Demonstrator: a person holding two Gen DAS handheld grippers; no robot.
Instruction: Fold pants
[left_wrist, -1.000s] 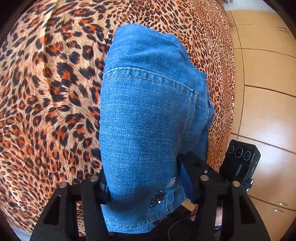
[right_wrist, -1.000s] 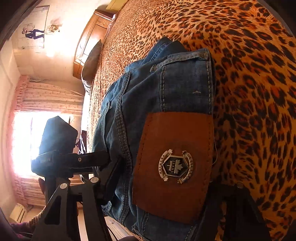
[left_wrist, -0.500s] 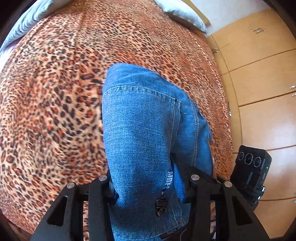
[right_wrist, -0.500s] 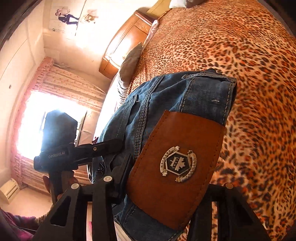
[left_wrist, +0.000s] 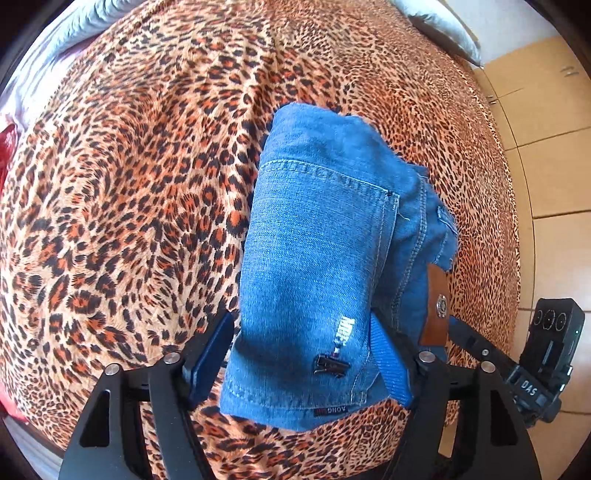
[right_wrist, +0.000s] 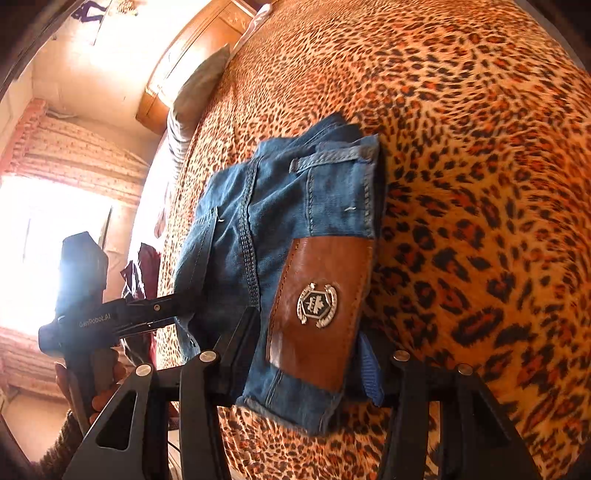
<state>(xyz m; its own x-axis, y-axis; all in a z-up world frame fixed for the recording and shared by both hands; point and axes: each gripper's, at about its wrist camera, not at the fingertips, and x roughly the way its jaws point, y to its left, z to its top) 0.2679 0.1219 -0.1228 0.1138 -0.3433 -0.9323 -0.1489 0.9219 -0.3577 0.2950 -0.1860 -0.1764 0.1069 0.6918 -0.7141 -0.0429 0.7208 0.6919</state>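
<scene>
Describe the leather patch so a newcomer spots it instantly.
Start at the leopard-print bedspread, then the folded blue jeans clamped by the right gripper. On their waistband sits a brown leather patch, the only non-denim panel, bearing a silver crest badge.

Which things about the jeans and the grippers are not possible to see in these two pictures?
- Left wrist view: the jeans cover the left gripper fingertips.
- Right wrist view: the leather patch and denim hide the right gripper fingertips.
- Both views: the underside of the folded bundle is hidden.
- Right view: window glare washes out the room.
</scene>
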